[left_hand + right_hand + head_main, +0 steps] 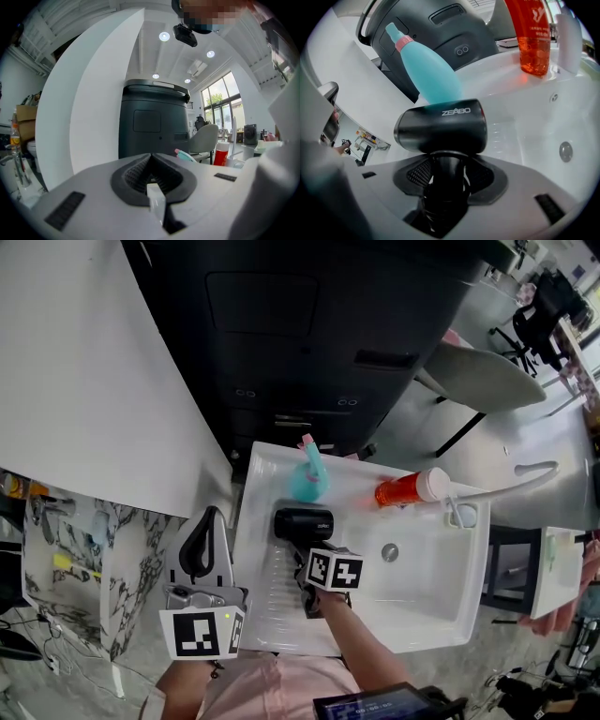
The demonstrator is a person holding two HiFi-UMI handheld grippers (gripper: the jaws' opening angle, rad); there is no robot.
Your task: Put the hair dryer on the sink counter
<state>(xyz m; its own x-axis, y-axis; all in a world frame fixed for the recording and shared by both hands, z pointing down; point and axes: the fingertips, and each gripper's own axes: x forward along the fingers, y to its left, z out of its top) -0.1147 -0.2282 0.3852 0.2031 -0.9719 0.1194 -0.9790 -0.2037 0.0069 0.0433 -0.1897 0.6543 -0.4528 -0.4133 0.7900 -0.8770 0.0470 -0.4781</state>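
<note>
Above the sink (433, 592), pinches the hair dryer (440, 126) handle in right gripper (443, 165), ready for setting down. Parks left gripper (150, 161) aside, jaws together, unneeded.

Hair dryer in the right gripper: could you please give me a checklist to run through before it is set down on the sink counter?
1. Grip: right gripper is shut on the handle of the hair dryer: ok.
2. Landing spot: the ribbed part of the sink counter beside the basin is bare: ok.
3. Gap to the teal bottle just behind the dryer, touching or apart: cannot tell.
4. Orange bottle lies well apart from the dryer: ok.
5. Left gripper is shut, holds nothing, off to the side: ok.
6. Dryer already resting on the counter: cannot tell.
</note>
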